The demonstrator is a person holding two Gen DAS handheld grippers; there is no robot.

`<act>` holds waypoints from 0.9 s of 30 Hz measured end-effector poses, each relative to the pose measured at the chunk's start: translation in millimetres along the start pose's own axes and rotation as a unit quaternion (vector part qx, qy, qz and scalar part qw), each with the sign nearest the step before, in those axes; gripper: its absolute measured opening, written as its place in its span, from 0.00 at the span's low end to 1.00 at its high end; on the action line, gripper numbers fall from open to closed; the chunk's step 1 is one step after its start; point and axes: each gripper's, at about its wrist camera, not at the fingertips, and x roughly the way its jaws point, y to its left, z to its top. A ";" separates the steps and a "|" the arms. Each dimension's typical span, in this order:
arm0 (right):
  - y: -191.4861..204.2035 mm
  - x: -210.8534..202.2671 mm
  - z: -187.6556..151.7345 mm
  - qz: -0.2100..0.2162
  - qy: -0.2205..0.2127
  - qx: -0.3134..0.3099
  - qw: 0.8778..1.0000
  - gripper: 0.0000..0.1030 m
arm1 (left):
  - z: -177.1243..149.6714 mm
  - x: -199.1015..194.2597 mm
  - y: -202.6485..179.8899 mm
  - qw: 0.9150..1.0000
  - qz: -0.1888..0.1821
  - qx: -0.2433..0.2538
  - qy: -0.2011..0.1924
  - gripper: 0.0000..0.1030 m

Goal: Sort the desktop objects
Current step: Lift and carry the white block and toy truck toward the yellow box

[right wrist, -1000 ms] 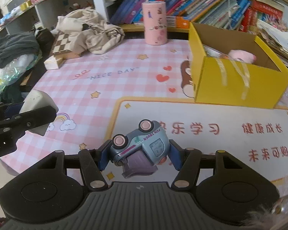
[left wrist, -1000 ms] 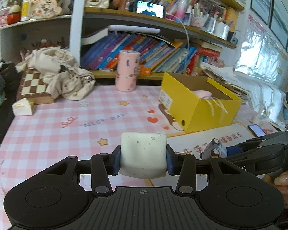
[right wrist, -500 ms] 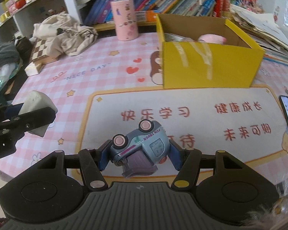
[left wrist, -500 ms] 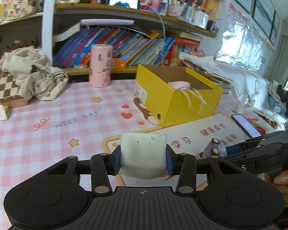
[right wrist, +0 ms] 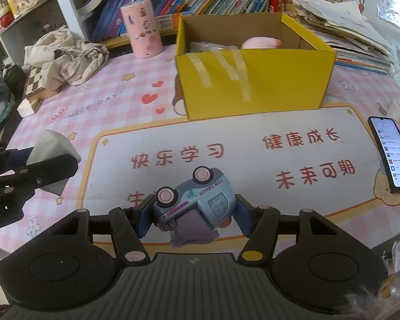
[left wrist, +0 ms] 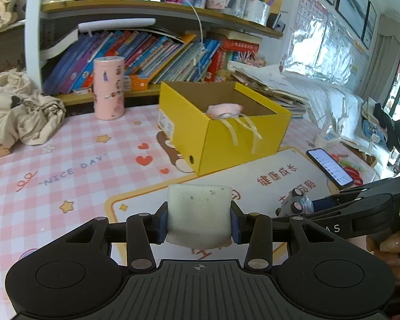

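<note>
Ahead, yellow box (right wrist: pixel 256 80), pink canister (right wrist: pixel 144 29) behind, phone (right wrist: pixel 390 150) rightward.

Plenty tucked out of sight here.
The yellow box (right wrist: pixel 253 80) hides most of its load behind its front wall: only the top of a pink soft toy (right wrist: pixel 261 43) peeks over. The phone (right wrist: pixel 392 152) is too small to read, the toy truck (left wrist: pixel 294 204) sits half behind the right gripper (left wrist: pixel 304 210), and the chessboard (right wrist: pixel 36 82) lies under crumpled cloth (right wrist: pixel 66 56).
</note>
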 end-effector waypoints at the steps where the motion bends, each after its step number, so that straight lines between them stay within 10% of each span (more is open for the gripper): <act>1: -3.9 0.1 0.8 0.000 0.001 0.001 1.000 0.57 | 1.1 2.3 -2.7 1.000 -0.001 0.001 0.001 0.41; 27: -116.2 14.0 26.3 0.010 0.028 0.014 0.999 0.57 | 29.1 77.7 -84.3 0.999 -0.003 0.006 0.036 0.40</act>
